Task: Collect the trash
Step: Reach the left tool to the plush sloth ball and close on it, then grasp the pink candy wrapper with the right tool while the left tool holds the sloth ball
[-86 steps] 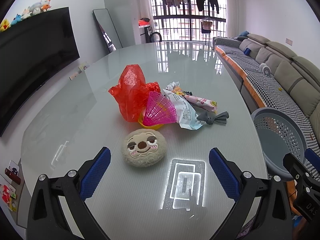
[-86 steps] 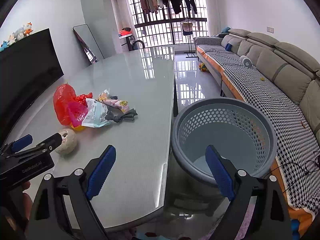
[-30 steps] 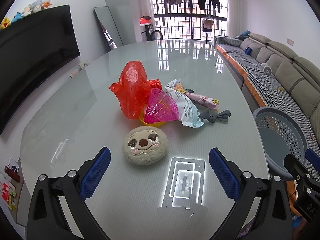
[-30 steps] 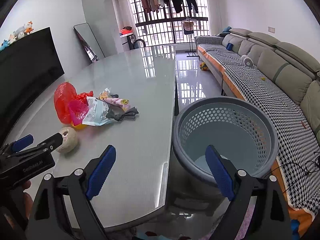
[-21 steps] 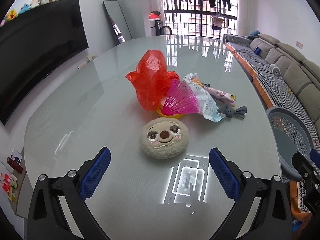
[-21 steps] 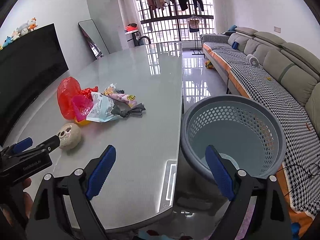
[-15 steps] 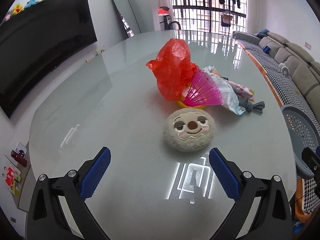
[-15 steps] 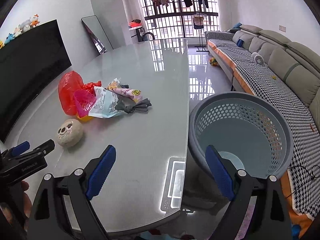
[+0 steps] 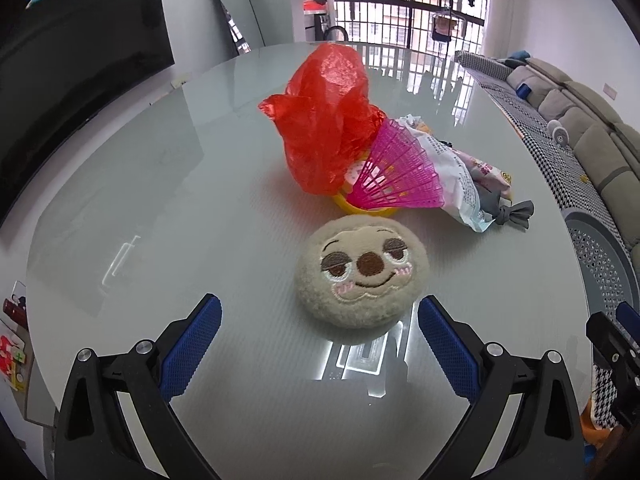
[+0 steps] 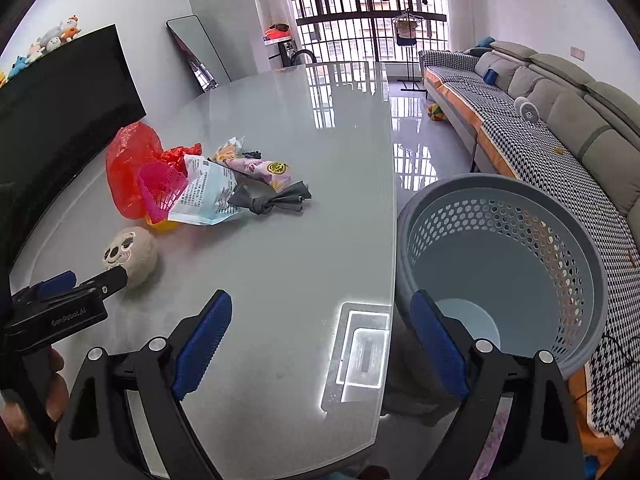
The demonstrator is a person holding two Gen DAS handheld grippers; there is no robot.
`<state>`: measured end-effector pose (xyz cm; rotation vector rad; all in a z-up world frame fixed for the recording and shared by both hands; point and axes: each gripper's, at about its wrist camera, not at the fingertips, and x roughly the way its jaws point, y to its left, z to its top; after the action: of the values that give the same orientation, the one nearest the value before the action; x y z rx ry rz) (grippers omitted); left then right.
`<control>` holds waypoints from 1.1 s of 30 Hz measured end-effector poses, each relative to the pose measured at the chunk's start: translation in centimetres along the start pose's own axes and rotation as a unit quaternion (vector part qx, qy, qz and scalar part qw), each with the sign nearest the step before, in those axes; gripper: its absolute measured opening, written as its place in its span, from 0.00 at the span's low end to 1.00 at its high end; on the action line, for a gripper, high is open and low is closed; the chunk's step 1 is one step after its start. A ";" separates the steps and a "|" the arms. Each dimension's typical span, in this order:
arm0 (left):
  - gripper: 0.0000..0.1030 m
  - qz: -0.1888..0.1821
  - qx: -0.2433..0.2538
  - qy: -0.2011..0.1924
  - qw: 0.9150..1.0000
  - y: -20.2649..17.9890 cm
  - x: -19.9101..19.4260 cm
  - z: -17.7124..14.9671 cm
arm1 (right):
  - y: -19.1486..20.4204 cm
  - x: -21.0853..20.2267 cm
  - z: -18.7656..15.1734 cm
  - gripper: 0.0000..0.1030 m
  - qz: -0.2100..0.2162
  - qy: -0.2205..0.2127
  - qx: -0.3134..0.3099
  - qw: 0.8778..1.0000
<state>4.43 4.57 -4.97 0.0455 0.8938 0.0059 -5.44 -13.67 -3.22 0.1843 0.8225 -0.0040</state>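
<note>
Bright daylight pouring in from the barred window (image 10: 372,20) at the far end. Glossy bench (image 9: 160,200) mirroring it, plus a hard rectangular ceiling-light glare (image 10: 360,348) up close. Soft shadows, sharp focus, heavy fisheye bending and dark corners.

Plush (image 9: 362,272) near on table (image 9: 160,200); bag (image 9: 324,120), shuttlecock (image 9: 400,180), wrappers (image 9: 456,176) behind; basket (image 10: 504,264) right, off table.

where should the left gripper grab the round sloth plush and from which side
Grip the sloth plush across its round middle, coming straight in from the near side where the left gripper already faces it with jaws open. It lies alone on the table, apart from the red bag, and its sides look free for both fingers. Being soft, it should squash slightly.
</note>
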 end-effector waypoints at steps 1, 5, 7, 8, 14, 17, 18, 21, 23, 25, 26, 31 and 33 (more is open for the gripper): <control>0.94 -0.003 0.002 0.001 1.000 -0.3 0.3 0.2 | -0.1 0.1 0.1 0.84 -0.001 0.001 0.001 1.000; 0.94 -0.005 0.001 0.005 1.000 -0.9 1.4 1.1 | -0.6 0.4 0.5 0.84 -0.006 0.002 0.008 1.000; 0.94 -0.003 0.003 0.006 1.000 -1.2 1.9 1.4 | -0.8 0.6 0.7 0.84 -0.008 0.004 0.010 1.000; 0.94 -0.006 0.003 0.007 1.000 -1.3 2.1 1.5 | -0.9 0.7 0.8 0.84 -0.008 0.004 0.011 1.000; 0.72 -0.017 0.000 0.020 1.000 -1.5 3.0 1.8 | -1.0 1.4 1.6 0.84 -0.011 0.008 0.011 1.000; 0.69 -0.021 0.001 0.020 1.000 -1.5 3.1 1.5 | -0.8 1.5 1.9 0.84 -0.009 0.009 0.009 1.000; 0.68 -0.023 0.002 0.020 1.000 -1.6 3.0 1.5 | -0.7 1.6 2.0 0.84 -0.008 0.009 0.008 1.000; 0.66 -0.028 0.005 0.015 0.999 -1.2 2.5 0.8 | -0.4 1.8 2.4 0.84 -0.004 0.007 0.004 1.000; 0.66 -0.023 0.009 0.010 1.000 -1.1 2.1 0.5 | -0.1 2.1 2.6 0.84 0.001 0.010 0.000 1.000; 0.66 -0.018 0.010 0.004 1.000 -1.0 1.6 0.6 | 0.1 2.5 2.9 0.84 0.007 0.014 -0.003 1.000; 0.66 -0.016 0.009 0.002 1.000 -0.8 1.2 0.8 | 0.2 2.7 3.0 0.84 0.009 0.014 -0.004 1.000; 0.66 -0.001 0.003 -0.026 1.000 -0.5 -0.4 1.3 | 0.1 3.9 4.2 0.84 0.010 0.014 -0.004 1.000; 0.66 0.000 0.001 -0.030 1.000 -0.5 -0.8 1.7 | 0.2 4.5 5.3 0.84 0.008 0.010 -0.012 1.000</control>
<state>5.25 4.03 -3.34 0.0472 0.8341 0.0034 1.50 -14.00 -2.96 0.1684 0.8411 0.0222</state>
